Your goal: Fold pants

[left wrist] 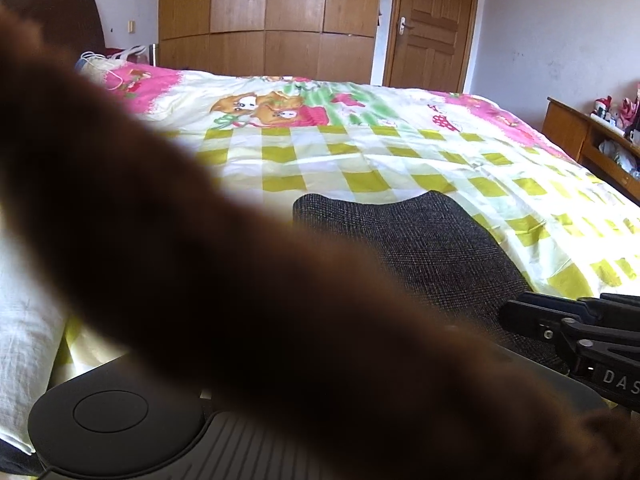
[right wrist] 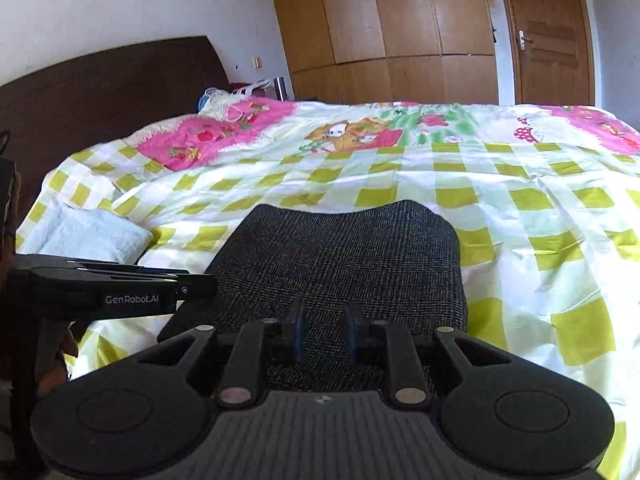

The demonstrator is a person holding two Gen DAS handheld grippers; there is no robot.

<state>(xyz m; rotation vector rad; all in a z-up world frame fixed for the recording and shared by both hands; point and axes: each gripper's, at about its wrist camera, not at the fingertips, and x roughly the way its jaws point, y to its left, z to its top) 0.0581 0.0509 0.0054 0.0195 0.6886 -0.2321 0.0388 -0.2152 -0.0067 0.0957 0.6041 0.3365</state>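
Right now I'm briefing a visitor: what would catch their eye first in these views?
The dark grey folded pants lie near the front of the bright checked cartoon bedspread, just ahead of the right gripper. In the left wrist view, a blurred brown shape covers much of the picture.

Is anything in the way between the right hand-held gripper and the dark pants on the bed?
Nothing visible blocks it. The right hand-held gripper hangs open directly over the near edge of the folded dark pants, which lie flat on the checked bedspread. The left hand-held gripper sits off to the side.
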